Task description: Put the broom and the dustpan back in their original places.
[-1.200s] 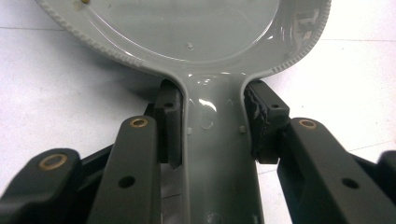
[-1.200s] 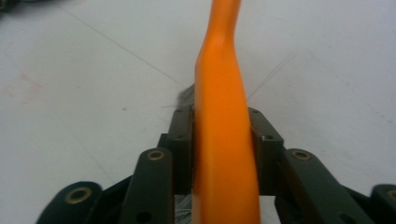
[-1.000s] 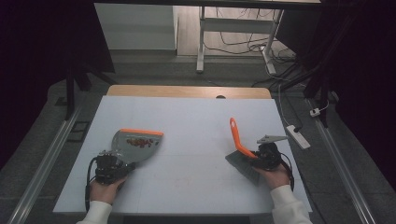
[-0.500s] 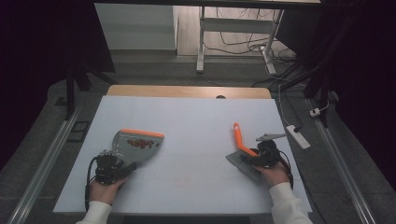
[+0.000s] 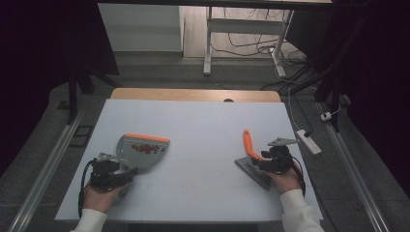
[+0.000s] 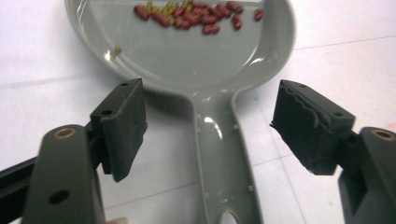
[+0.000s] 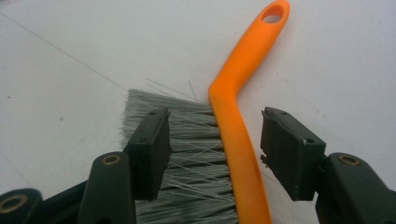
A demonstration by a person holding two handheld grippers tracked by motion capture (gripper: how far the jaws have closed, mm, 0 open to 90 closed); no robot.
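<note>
Straddling each handle, your hand-held grippers stand released. The left hand-held gripper (image 6: 210, 140) flanks the dustpan (image 6: 187, 51), light, rigid, beans (image 6: 196, 14) loose inside; keep it level. The right hand-held gripper (image 7: 215, 154) flanks the brush (image 7: 238, 121) on the tabletop (image 5: 203, 125); grip its stiff orange spine, not the bristles.

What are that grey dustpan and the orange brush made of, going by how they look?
The dustpan looks like moulded grey plastic with a glossy finish: light glints on its rim and handle. The brush handle seems smooth orange plastic, slightly shiny, with a hanging hole. Its bristles are fine grey strands, probably synthetic, though that is hard to tell.
</note>
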